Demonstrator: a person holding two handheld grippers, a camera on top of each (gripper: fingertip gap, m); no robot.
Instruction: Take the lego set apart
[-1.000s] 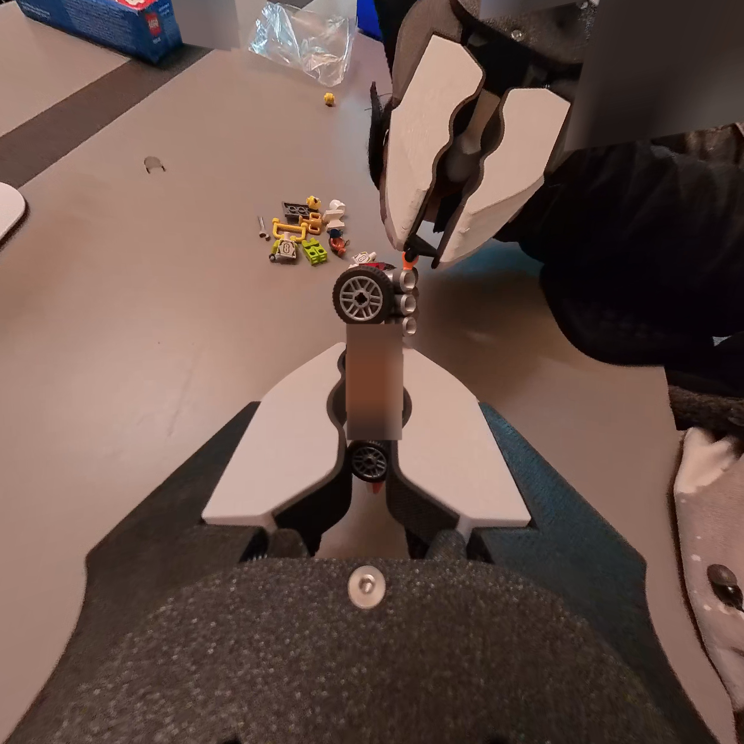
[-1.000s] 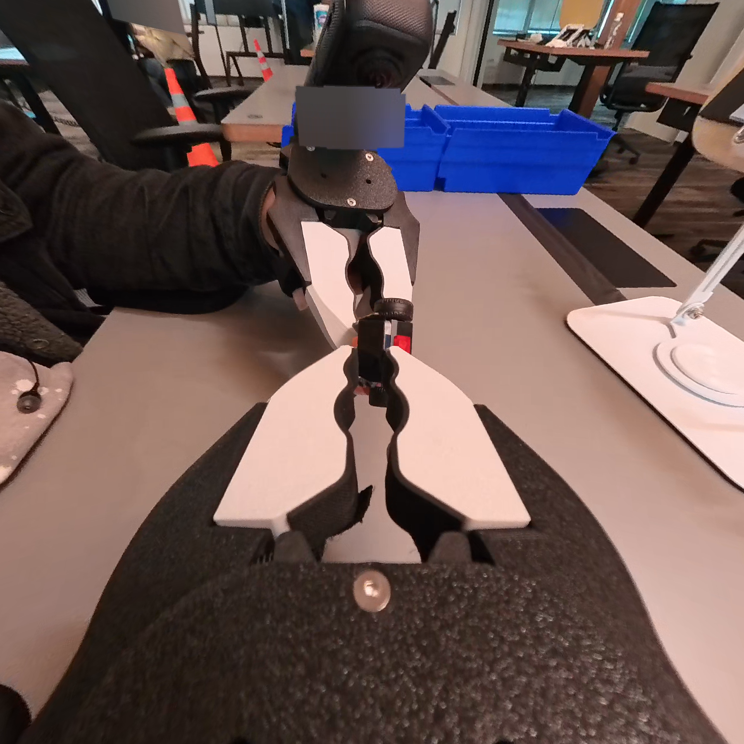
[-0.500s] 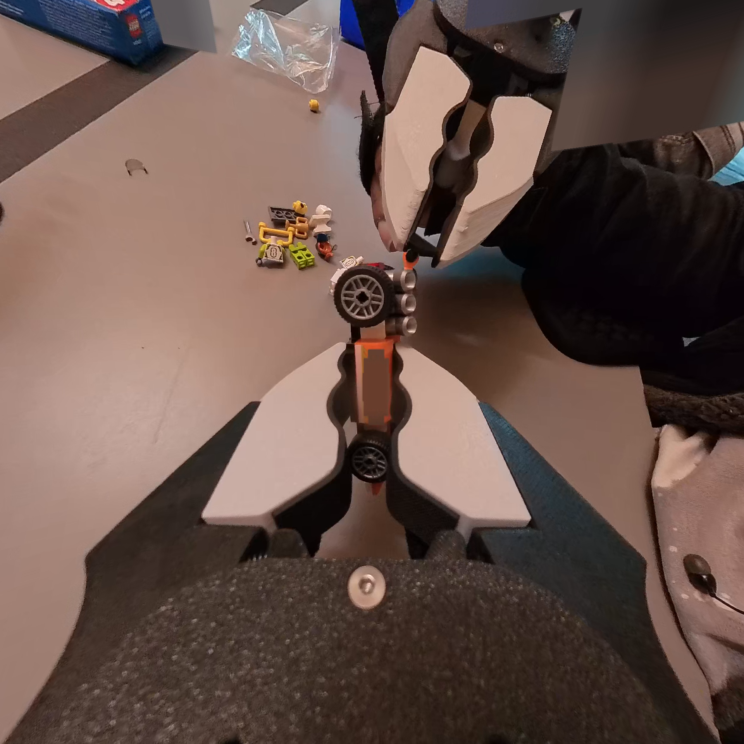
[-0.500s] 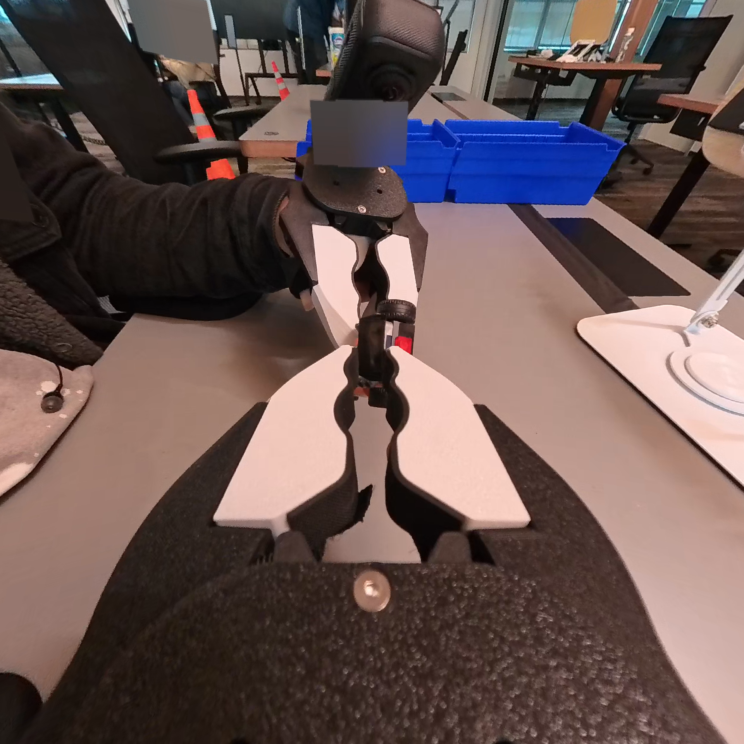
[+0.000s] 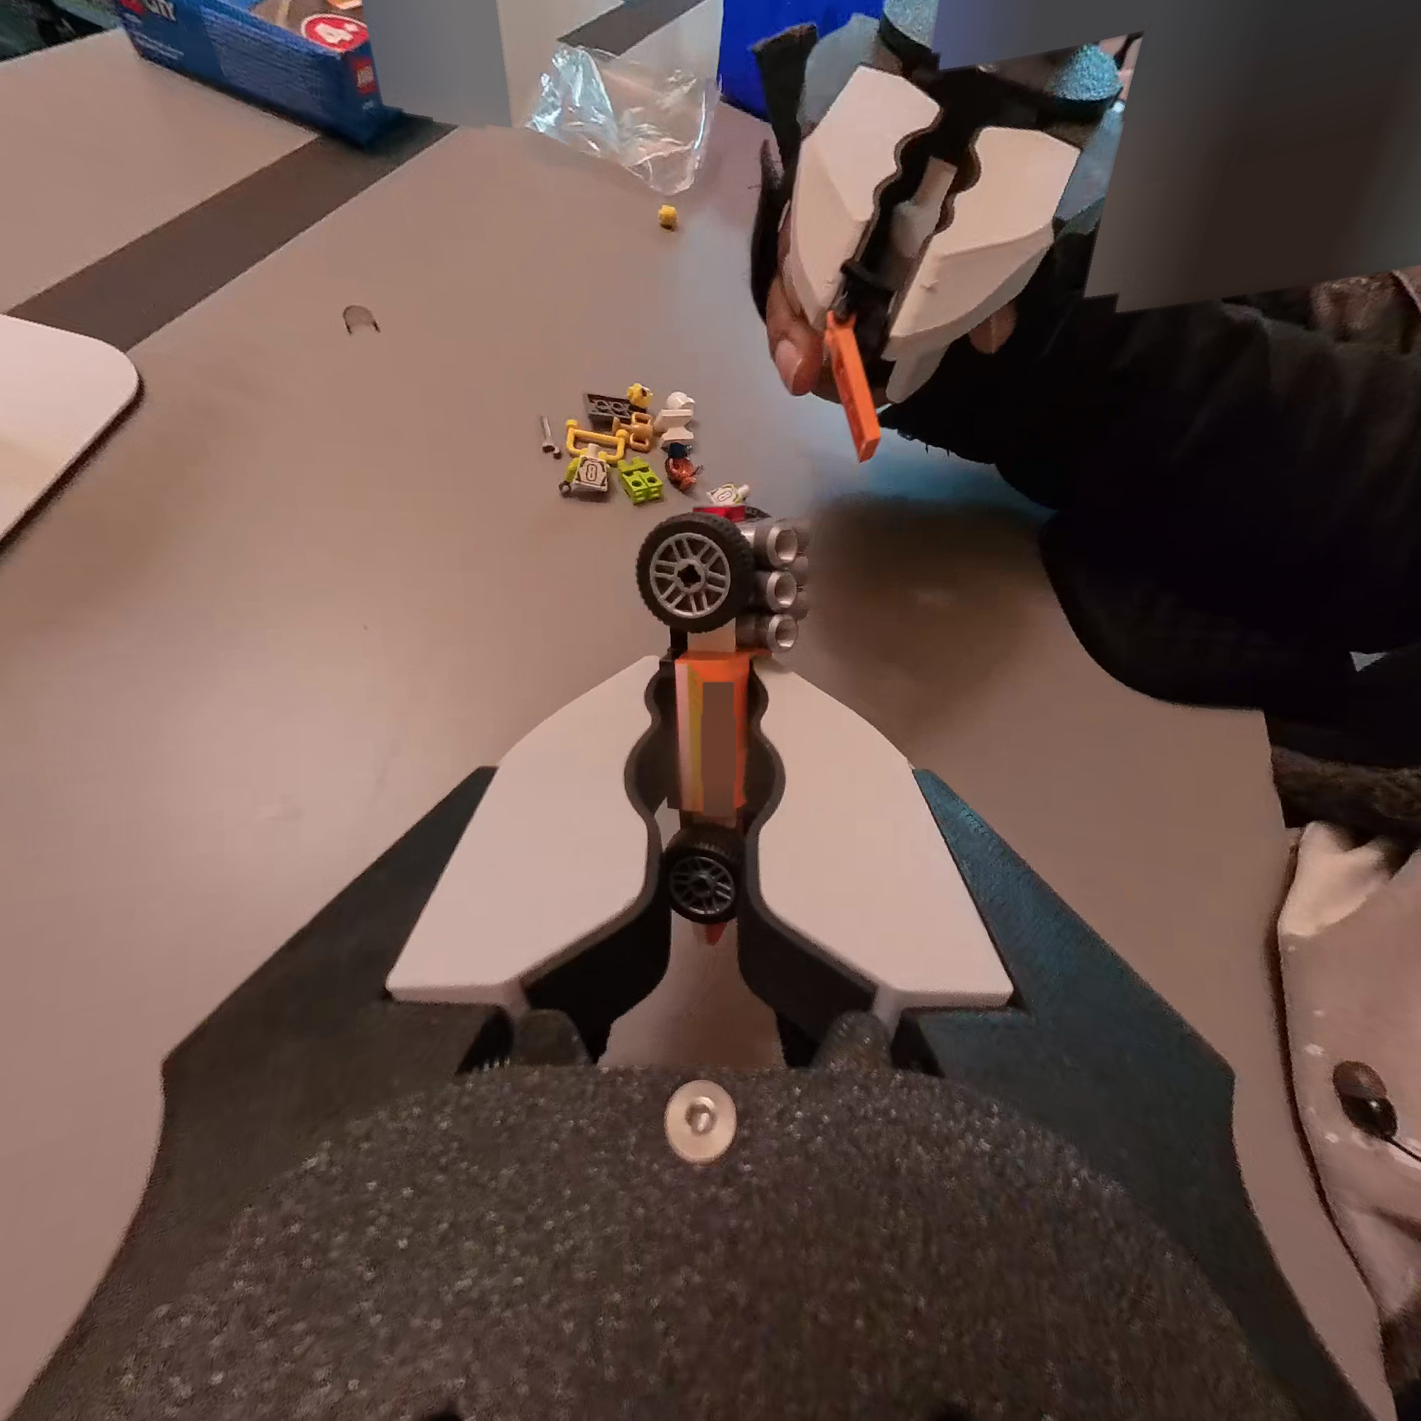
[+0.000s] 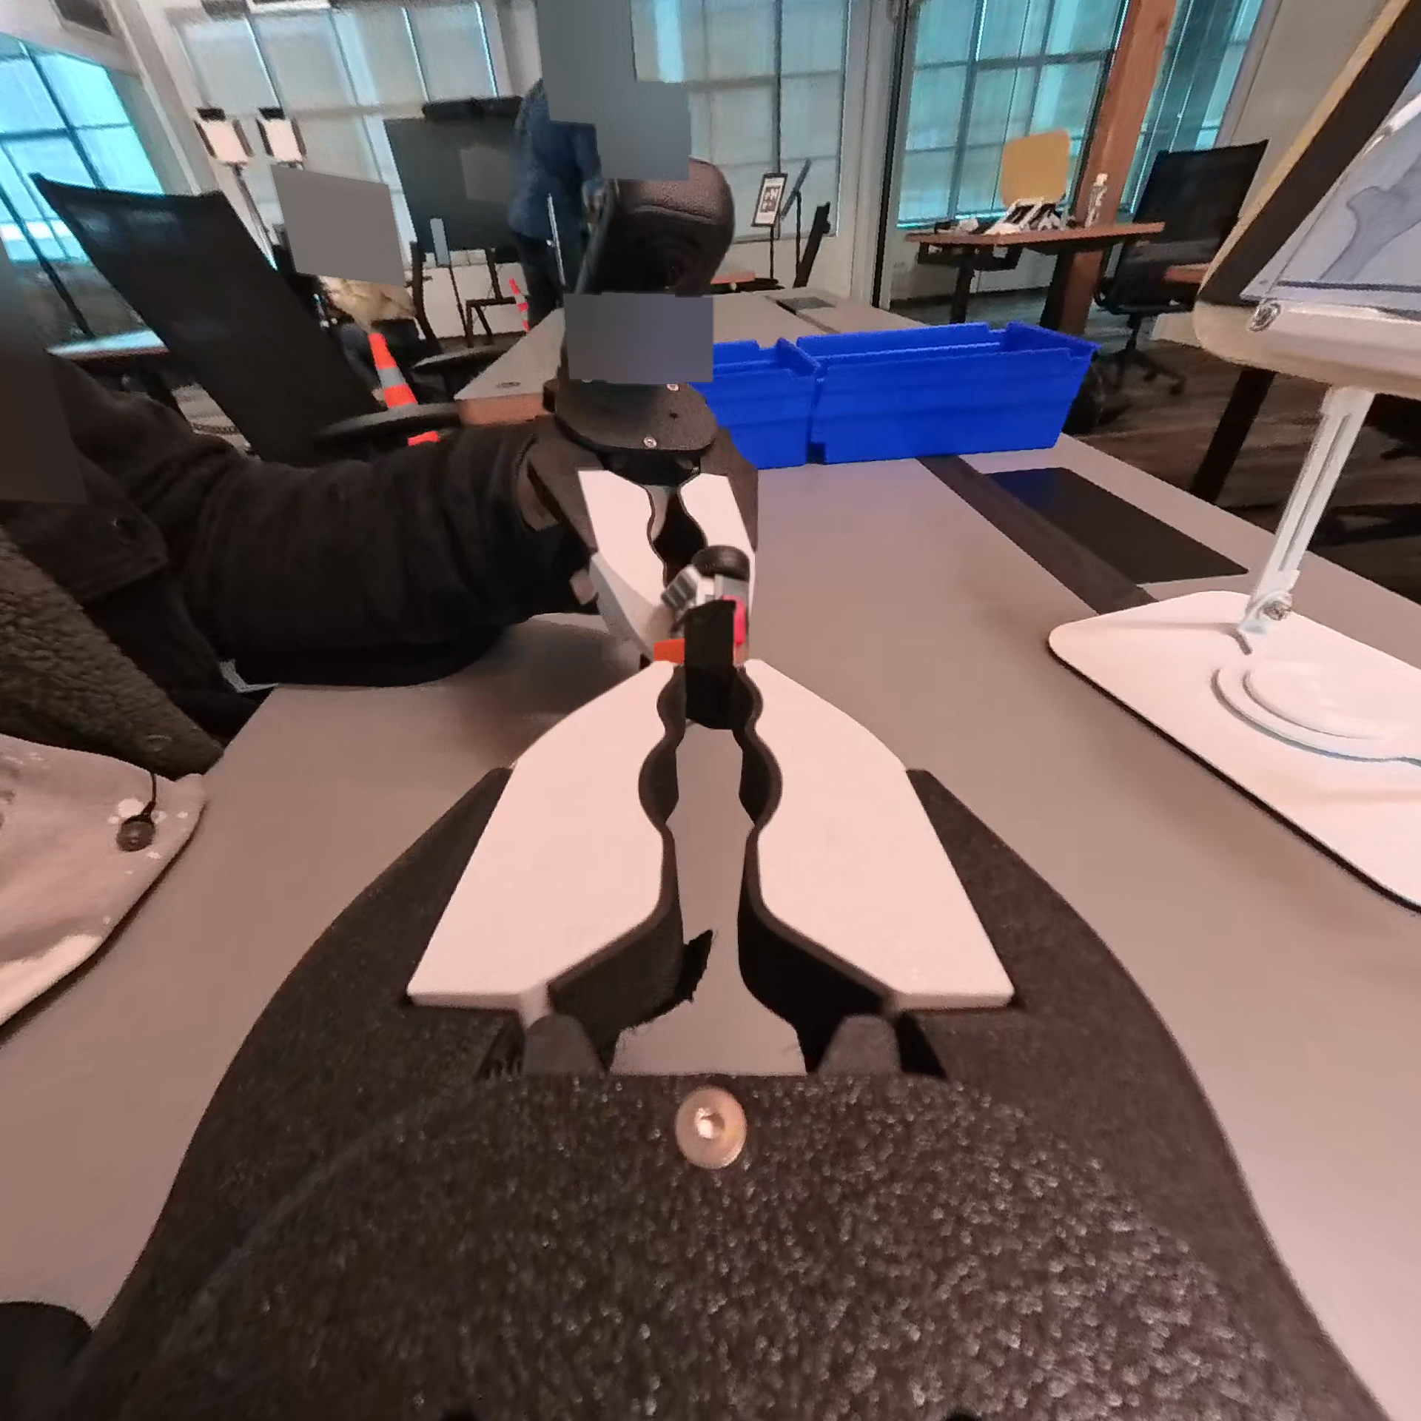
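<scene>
My left gripper point(image 5: 707, 669) is shut on the lego car point(image 5: 711, 738), gripping its orange body. The car's large grey wheel point(image 5: 696, 573) and grey pipes stick out past the fingertips, and a small wheel sits between the fingers. My right gripper point(image 5: 865, 323) is above and to the right of the car, apart from it, shut on an orange and black piece point(image 5: 852, 392). In the right wrist view, my right gripper point(image 6: 711, 673) pinches that piece point(image 6: 711, 653) at its tips. The left gripper point(image 6: 665, 569) with the car point(image 6: 711, 584) is just beyond.
A pile of loose lego pieces point(image 5: 623, 454) lies on the grey table beyond the car. A yellow piece point(image 5: 669, 217), a clear bag point(image 5: 630, 115) and a blue box point(image 5: 261, 54) are farther back. A white lamp base point(image 6: 1269, 707) and blue bins point(image 6: 923, 400) are also on the table. The grippers' ends are close to 9 centimeters from one another.
My right gripper has pulled up and away from the car, and the orange and black piece has come off with it. The left gripper still holds the car.
</scene>
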